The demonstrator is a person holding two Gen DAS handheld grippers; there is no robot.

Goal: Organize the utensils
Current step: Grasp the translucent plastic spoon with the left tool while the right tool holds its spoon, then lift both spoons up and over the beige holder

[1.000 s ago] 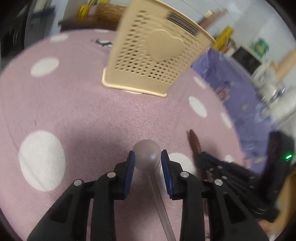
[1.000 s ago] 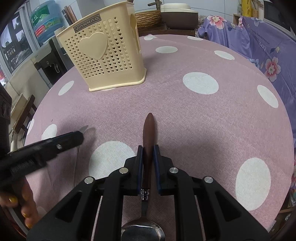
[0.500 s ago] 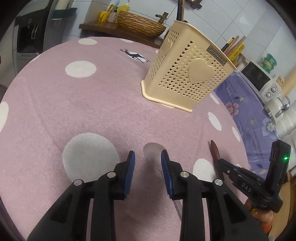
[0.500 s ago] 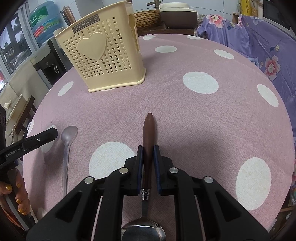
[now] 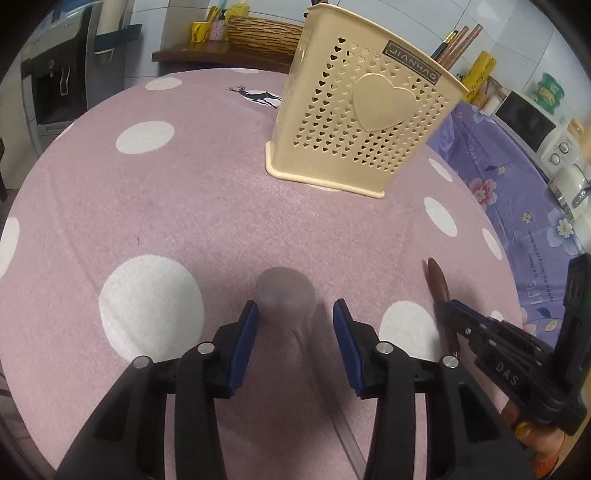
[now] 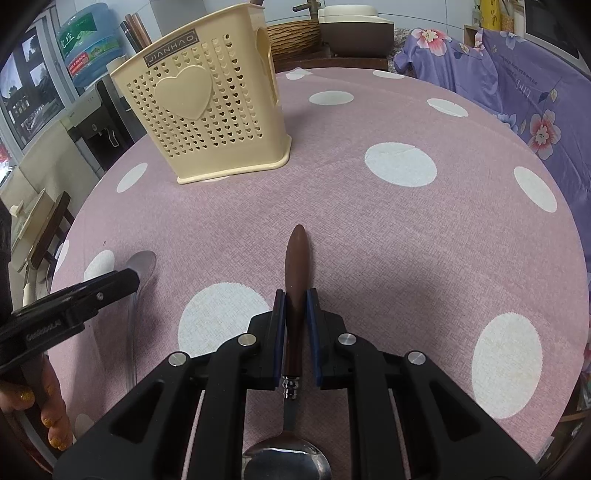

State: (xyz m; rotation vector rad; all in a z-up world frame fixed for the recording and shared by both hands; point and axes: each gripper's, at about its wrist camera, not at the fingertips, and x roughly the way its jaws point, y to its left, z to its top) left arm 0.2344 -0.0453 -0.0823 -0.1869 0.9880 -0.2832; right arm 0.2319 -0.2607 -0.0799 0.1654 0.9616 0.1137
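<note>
**A round dotted surface in a crowded kitchen**

The round surface point(image 6: 424, 236) wears a dusty-pink cloth with large white dots and a small printed deer point(image 5: 255, 95) near its far edge. Beyond that far edge stands a dark wooden shelf point(image 5: 221, 51) carrying a woven basket point(image 5: 264, 33) and yellow containers point(image 5: 201, 31). To the left of the surface is a water dispenser point(image 5: 55, 85), topped by a blue water bottle point(image 6: 90, 44). To its right hangs a purple flowered cloth point(image 6: 517, 92), and past that sit a microwave point(image 5: 524, 120) and pale appliances. The walls behind are white tile, evenly and softly lit.
</note>
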